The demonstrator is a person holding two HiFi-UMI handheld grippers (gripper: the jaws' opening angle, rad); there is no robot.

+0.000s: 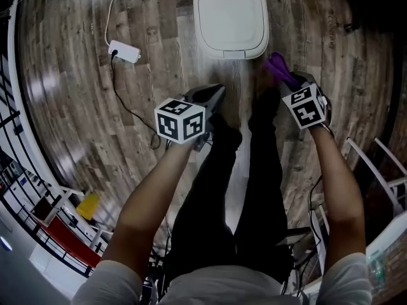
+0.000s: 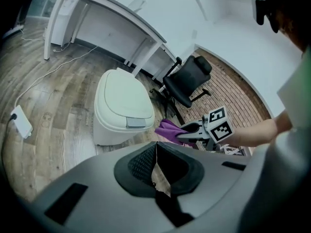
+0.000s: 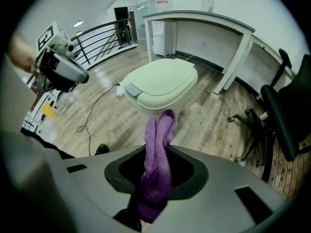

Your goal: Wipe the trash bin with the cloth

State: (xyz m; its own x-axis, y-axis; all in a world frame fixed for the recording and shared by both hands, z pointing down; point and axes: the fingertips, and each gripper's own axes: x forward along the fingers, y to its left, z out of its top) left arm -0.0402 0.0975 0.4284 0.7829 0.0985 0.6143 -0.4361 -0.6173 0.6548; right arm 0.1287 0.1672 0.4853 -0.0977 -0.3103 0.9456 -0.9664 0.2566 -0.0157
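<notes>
A white trash bin with a closed lid stands on the wood floor ahead of the person's legs; it also shows in the left gripper view as the bin and in the right gripper view as the bin. My right gripper is shut on a purple cloth, which sticks out past the jaws toward the bin, cloth, cloth. My left gripper is shut with nothing in it, held short of the bin's front, left gripper.
A white power strip with its cable lies on the floor left of the bin. A black office chair and a white desk stand beyond the bin. A black railing runs along the left.
</notes>
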